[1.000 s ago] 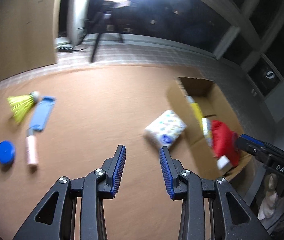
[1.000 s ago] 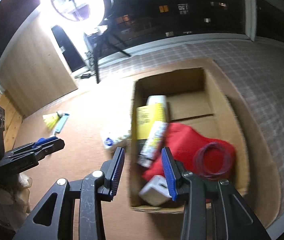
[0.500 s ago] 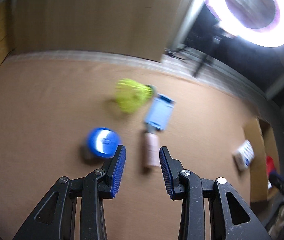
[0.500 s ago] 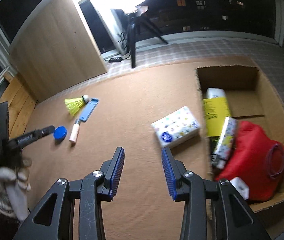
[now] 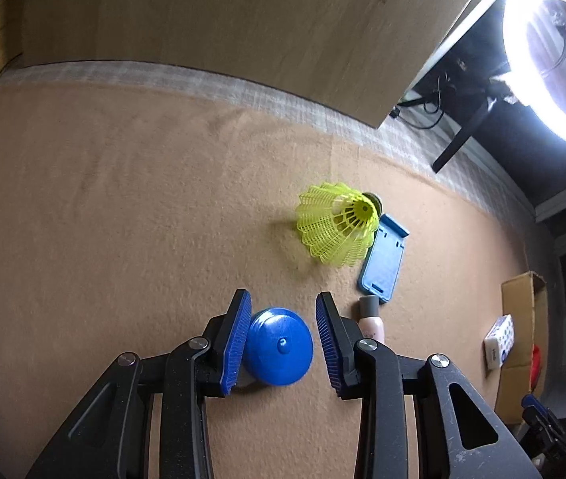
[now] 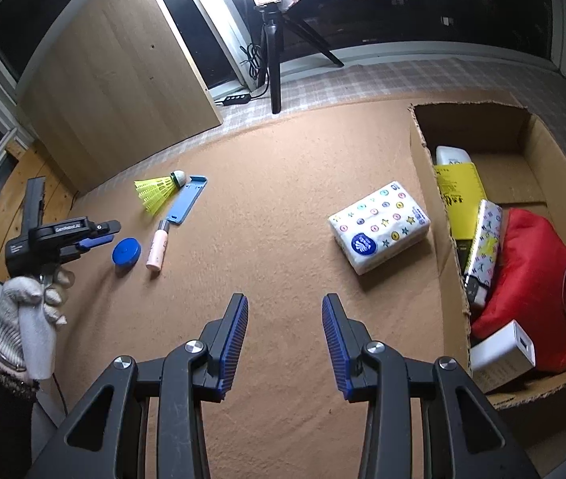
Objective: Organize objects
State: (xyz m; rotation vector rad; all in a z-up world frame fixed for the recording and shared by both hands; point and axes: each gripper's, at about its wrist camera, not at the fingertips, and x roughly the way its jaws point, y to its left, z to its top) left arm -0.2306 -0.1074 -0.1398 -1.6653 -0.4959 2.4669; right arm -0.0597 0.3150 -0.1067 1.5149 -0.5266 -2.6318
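The left gripper (image 5: 281, 343) is straddling the blue round lid (image 5: 278, 346), and its jaws are closing: the disc is lying flat on the mat between the 2 blue pads, the left pad touching or almost touching its rim, the right pad still showing a sliver of mat beside it, so nothing is clamped yet. Being round, the lid is offering no long axis to line up with; what matters is that it is sitting slightly toward the left pad rather than centred. The right gripper (image 6: 284, 343) is hanging released and empty over bare mat, well apart from the lid, so the left hand (image 6: 37, 299) is plainly the nearer one. Just beyond the right pad, a pink tube (image 5: 371, 319) is lying close by, its long axis running away from the camera, touching or nearly touching the blue flat case (image 5: 384, 263); the yellow shuttlecock (image 5: 336, 223) is resting against that case. Farther off, a patterned tissue pack (image 6: 378, 225) is lying just beside the cardboard box (image 6: 426, 183), which is already holding several things. Everything is resting on a tan felt mat (image 5: 123, 207), with a wooden panel (image 5: 223, 24) and a ring light (image 5: 554, 60) behind.
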